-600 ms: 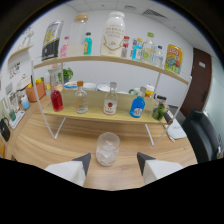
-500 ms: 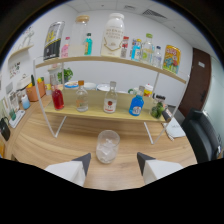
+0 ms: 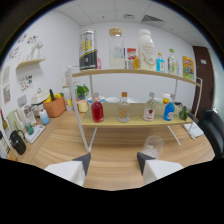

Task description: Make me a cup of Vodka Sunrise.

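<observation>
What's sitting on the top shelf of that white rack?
On the white rack's top shelf stand a dark can with yellow label, a clear jar with tan lid, a tall white bottle and smaller bottles. Anything behind them is hidden. The open tool holds nothing.

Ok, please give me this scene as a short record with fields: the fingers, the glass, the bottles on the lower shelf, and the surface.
fingers: white two-finger gripper, open, holding nothing
glass: clear empty drinking glass, on the wooden table, just beyond one finger, not between them
lower shelf: round bottle of red liquid, clear bottle with orange cap, clear bottle with red label, blue bottle
upper shelf: tall jars and bottles
</observation>
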Motion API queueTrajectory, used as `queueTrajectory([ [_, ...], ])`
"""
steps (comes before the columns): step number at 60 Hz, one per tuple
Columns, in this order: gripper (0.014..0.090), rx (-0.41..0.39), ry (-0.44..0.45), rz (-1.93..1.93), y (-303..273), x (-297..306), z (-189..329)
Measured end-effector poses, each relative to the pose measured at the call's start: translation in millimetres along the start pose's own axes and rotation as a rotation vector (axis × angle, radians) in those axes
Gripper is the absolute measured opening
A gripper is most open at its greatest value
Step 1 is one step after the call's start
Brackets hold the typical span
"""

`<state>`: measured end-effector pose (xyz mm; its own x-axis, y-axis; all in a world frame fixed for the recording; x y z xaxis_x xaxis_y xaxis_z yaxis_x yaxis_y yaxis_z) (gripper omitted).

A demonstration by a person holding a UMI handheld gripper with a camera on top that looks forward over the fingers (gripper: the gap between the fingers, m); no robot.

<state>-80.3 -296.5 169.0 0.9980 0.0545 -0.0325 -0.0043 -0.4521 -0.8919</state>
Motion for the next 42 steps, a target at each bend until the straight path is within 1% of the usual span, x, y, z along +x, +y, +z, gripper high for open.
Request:
queueTrajectory([
  [14,0.0869,0.102,0.012,0.032,-61,-35,70],
  [22,0.0839,0.131,0.019,0.015,-86,-43,108],
  [26,0.0789,0.151,0.032,0.003,-94,-47,124],
  [32,0.0702,0.160,0.035,-0.012,-103,-50,141],
  [37,0.0540,0.154,0.052,-0.031,-104,-50,152],
  [42,0.0400,0.159,0.056,-0.038,-103,-50,157],
])
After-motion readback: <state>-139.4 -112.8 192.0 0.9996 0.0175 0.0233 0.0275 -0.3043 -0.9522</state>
